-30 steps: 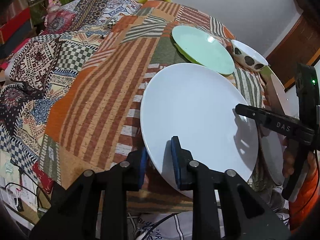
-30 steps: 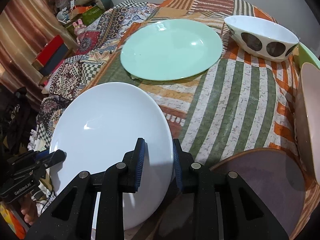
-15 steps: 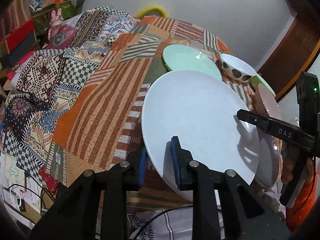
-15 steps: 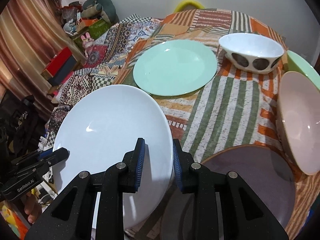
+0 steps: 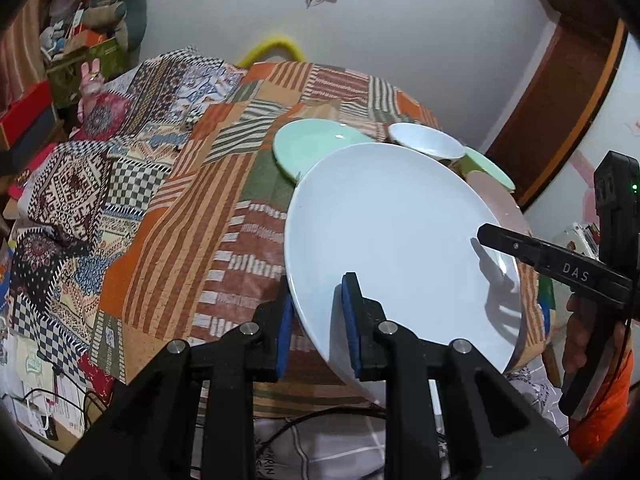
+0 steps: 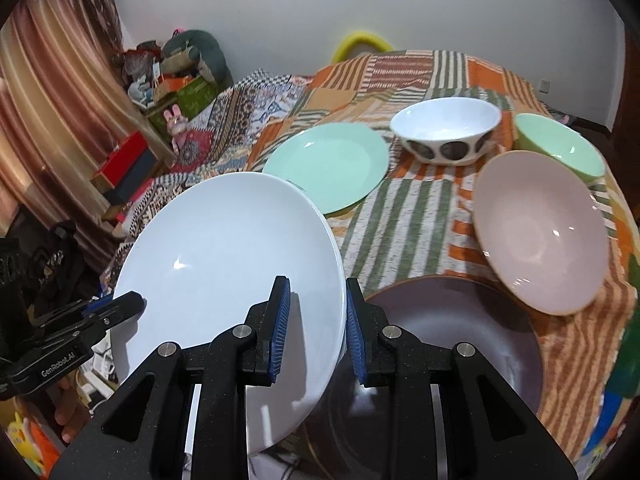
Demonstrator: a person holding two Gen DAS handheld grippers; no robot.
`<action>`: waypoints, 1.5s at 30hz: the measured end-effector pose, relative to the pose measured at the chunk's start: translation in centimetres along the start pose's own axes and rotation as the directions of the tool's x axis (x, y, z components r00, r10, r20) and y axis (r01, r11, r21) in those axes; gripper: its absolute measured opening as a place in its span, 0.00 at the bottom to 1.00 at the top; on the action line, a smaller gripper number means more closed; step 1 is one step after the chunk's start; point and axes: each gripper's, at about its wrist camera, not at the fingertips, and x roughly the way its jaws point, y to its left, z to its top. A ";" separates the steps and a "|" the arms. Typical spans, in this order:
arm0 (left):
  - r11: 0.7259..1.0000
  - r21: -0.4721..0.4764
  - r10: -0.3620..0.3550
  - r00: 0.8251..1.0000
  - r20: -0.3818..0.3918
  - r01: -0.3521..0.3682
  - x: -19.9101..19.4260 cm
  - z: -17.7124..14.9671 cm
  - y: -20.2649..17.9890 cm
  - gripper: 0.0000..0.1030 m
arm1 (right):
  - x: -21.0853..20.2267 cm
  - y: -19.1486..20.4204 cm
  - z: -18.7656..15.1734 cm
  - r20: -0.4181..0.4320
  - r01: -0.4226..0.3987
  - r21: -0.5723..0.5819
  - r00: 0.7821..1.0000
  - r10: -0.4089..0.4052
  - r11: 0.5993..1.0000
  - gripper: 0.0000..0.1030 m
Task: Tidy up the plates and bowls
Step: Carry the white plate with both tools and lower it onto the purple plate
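Left gripper (image 5: 316, 328) clenching the near rim of the white plate (image 5: 400, 240), one blue pad above the plate and one below. Right gripper (image 6: 314, 324) clamping the opposite rim of the same white plate (image 6: 224, 264) in the same way, pads pressing on both faces. Plate hanging between the two grippers, clear of the cloth and tilting, with its far edge overlapping the view of the dishes behind it. Also showing in the left view: the right gripper (image 5: 486, 234) reaching in from the right edge to the plate's rim, with a hand (image 5: 580, 344) and an orange sleeve (image 5: 608, 412) behind it. Likewise showing in the right view: the left gripper (image 6: 134, 304) at the lower left, touching the plate's left rim.

Lying just under and beside the held plate in the right view: a dark purple plate (image 6: 448, 364) at the table's near edge. Resting against its far right rim and tilting: a pink bowl (image 6: 540, 232). Sitting farther back on the patchwork tablecloth (image 6: 404, 216): a mint green plate (image 6: 328, 164), a white bowl with dark spots (image 6: 446, 132) to its right, and a green bowl (image 6: 560, 144) at the far right, just behind the pink one. Standing beyond the table: a white wall (image 6: 440, 8), and clutter of boxes along the left side.
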 end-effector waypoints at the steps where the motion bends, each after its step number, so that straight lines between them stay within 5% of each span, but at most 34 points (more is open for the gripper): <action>1: 1.000 0.005 -0.003 1.000 0.002 0.003 -0.1 0.0 -0.3 0.22 | -0.5 -0.2 -0.2 0.009 0.003 0.003 1.000 -0.003 1.000 0.24; 20: 0.994 0.104 -0.041 0.998 -0.046 0.045 0.1 -1.3 -7.3 0.22 | -5.4 -5.0 -3.9 0.060 0.032 0.085 0.998 -0.037 0.996 0.24; 45: 0.982 0.177 -0.016 0.962 -0.272 0.066 7.8 -3.0 -12.3 0.23 | -5.3 -11.6 -8.6 -0.023 0.066 0.252 0.998 -0.062 0.966 0.24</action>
